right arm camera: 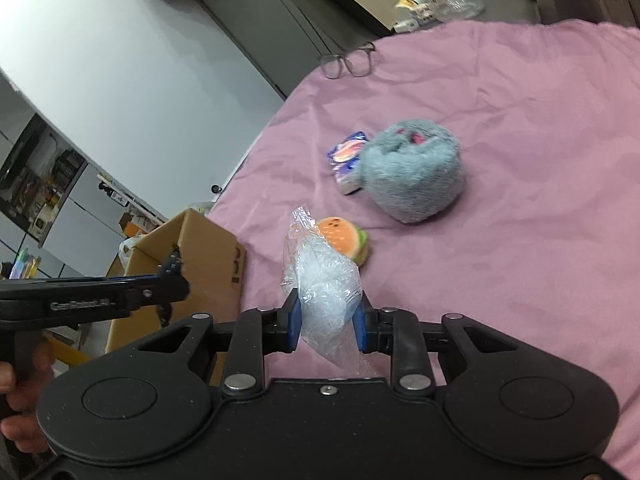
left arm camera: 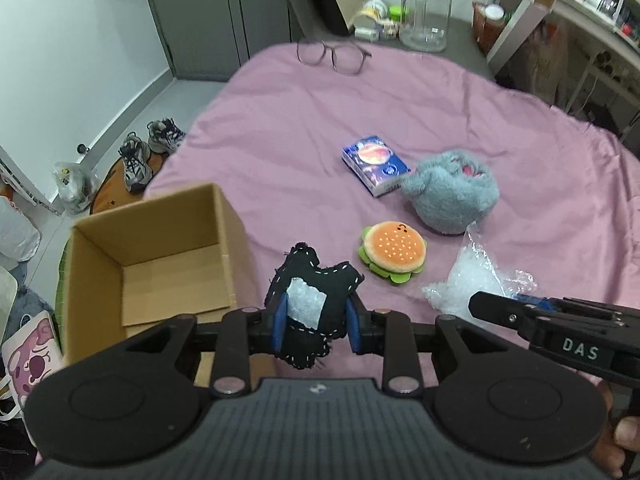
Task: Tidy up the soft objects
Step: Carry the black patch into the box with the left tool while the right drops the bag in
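Bed (left arm camera: 460, 92) under wrinkled pink sheet. Lying on it: glasses (left arm camera: 334, 56) at far edge; small printed box (left arm camera: 376, 164) mid-bed, just beside grey fluffy plush (left arm camera: 454, 196); burger plush (left arm camera: 394, 252) nearer; open cardboard box (left arm camera: 152, 264) at left edge.

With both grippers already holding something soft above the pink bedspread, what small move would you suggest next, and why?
Probably swing the left gripper leftward over the open cardboard box. Its jaws are shut on the black stitched pouch, the box stands just to its left, and its floor looks bare. The right gripper, shut on the clear plastic bag, could follow.
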The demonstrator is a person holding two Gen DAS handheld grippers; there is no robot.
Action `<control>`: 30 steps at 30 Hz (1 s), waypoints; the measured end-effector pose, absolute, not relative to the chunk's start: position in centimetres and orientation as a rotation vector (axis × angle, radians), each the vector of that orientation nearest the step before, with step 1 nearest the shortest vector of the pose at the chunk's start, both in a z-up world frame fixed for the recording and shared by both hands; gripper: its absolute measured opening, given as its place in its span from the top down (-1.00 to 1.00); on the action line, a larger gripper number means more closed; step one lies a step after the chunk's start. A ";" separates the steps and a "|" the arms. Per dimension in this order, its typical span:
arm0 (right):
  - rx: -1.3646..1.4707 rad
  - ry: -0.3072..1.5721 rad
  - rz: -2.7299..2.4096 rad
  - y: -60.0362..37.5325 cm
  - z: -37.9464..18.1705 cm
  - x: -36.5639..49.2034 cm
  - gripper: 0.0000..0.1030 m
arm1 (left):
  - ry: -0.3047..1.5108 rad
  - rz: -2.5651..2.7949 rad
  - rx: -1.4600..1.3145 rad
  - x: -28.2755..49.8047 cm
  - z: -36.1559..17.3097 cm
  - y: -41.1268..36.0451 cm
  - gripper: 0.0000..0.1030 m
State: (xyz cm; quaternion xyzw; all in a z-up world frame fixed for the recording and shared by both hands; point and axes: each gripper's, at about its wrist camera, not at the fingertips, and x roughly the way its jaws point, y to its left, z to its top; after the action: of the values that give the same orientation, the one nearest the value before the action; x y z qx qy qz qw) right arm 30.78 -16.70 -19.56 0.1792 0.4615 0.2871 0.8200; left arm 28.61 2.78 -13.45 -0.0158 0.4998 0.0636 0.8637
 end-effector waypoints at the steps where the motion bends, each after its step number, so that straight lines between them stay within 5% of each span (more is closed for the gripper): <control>1: 0.373 0.976 0.612 -16.4 -19.2 30.6 0.50 | 1.040 0.129 -0.036 28.1 -13.0 3.2 0.43; 30: 0.167 0.833 0.674 -4.9 -10.8 24.9 0.50 | 0.916 0.117 -0.199 20.4 -10.5 17.0 0.42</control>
State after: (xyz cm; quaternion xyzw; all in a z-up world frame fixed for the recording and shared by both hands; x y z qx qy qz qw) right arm 24.94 -4.92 -10.81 0.0793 0.3962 0.3206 0.8567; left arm 20.39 16.96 -10.52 -0.0960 0.4411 0.0563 0.8905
